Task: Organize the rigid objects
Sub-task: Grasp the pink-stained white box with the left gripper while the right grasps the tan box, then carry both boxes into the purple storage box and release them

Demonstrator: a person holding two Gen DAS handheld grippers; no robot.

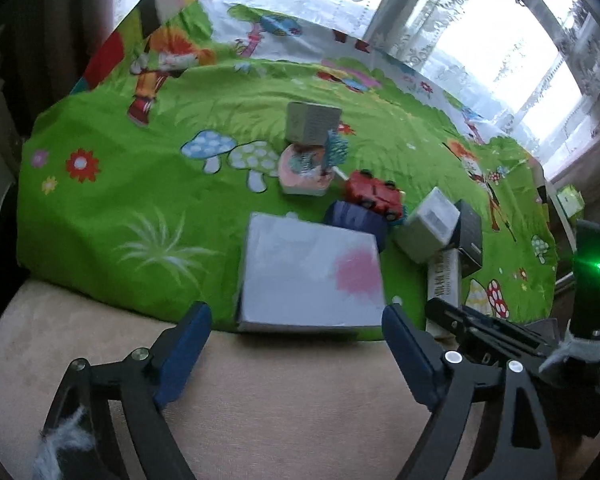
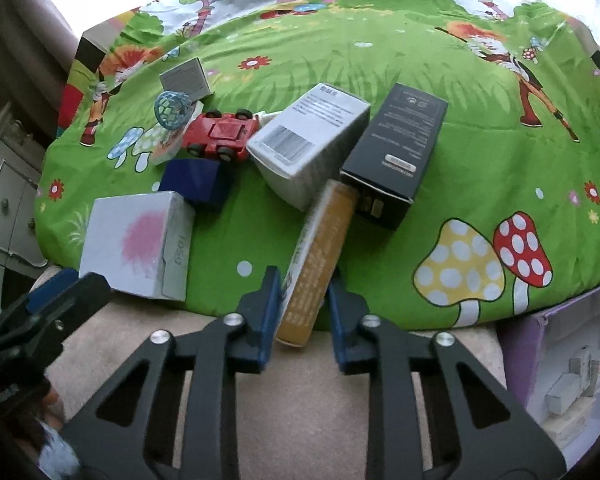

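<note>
On the green cartoon cloth lies a huddle of boxes and toys. My right gripper is shut on the near end of a long yellow box, whose far end is tucked under a white barcode box and a black box. My left gripper stands open just short of the near edge of a white box with a pink blotch, holding nothing. Behind it sit a dark blue box, a red toy car, a pink round toy and a grey cube box.
The cloth ends at a beige padded surface under both grippers. A purple-walled bin holding several small white boxes stands at the lower right. A pale drawer cabinet is on the left. Windows with lace curtains lie behind.
</note>
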